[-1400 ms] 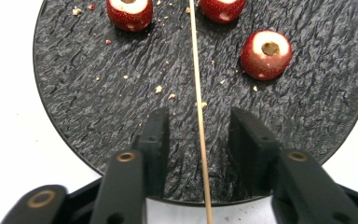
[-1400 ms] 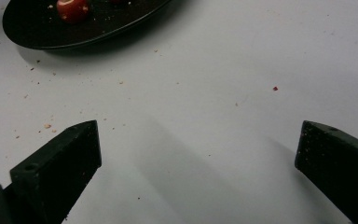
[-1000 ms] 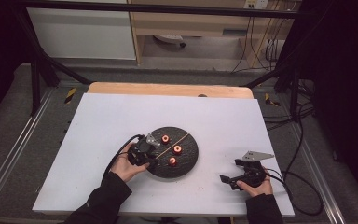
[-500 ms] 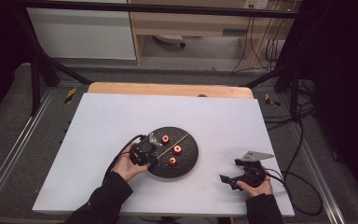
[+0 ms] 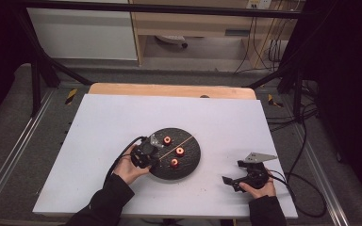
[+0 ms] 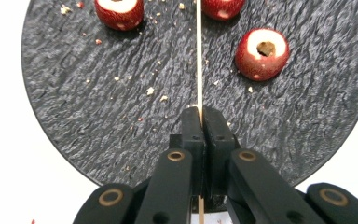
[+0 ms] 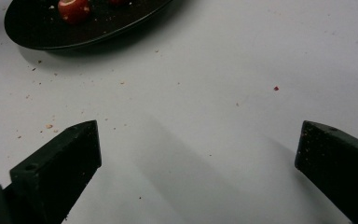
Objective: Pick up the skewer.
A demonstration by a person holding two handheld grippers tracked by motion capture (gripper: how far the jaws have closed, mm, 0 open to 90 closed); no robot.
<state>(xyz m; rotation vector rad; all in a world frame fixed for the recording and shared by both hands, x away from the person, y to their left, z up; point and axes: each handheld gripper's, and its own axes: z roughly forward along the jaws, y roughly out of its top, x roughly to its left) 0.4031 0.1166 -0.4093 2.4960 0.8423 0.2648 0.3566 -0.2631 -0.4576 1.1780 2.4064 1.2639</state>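
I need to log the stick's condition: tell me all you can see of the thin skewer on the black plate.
The skewer is a thin, pale, straight stick, wood or bamboo by its look. It lies across the round, dark, textured plate, passing between red cored fruit pieces. The left gripper has just closed on its near end.

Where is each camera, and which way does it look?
High view: above the person's side, facing forward and down on the table; both forearms, left gripper, right gripper.
Left gripper view: on that gripper, along jaws shut on the skewer over the plate.
Right gripper view: along open jaws, over the table.
Shared: plate, red fruits.
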